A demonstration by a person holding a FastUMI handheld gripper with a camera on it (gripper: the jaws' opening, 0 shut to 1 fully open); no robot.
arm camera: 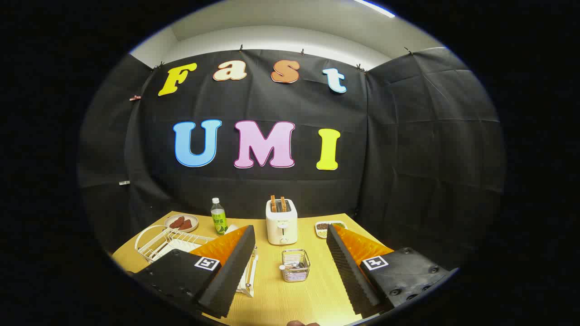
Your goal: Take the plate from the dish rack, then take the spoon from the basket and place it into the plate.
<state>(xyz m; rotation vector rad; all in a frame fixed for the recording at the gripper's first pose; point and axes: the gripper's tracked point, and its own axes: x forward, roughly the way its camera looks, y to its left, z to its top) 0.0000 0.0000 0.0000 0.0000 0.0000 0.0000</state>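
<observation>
My gripper (290, 233) is open and held above the near part of the wooden table (276, 299), with nothing between its fingers. A small wire basket (295, 265) stands on the table just ahead, between the two fingers. A pale spoon (288, 267) lies inside it. To the left sits a white wire dish rack (156, 240), partly hidden behind my left finger (226, 262). Something white, probably the plate (174, 248), rests in it, but its shape is mostly hidden.
A white toaster (281, 222) with two slices of toast stands beyond the basket. A green-labelled bottle (219, 216) and a round dish of red pieces (181, 222) sit at the back left. A small tray of grains (329, 227) is at the back right.
</observation>
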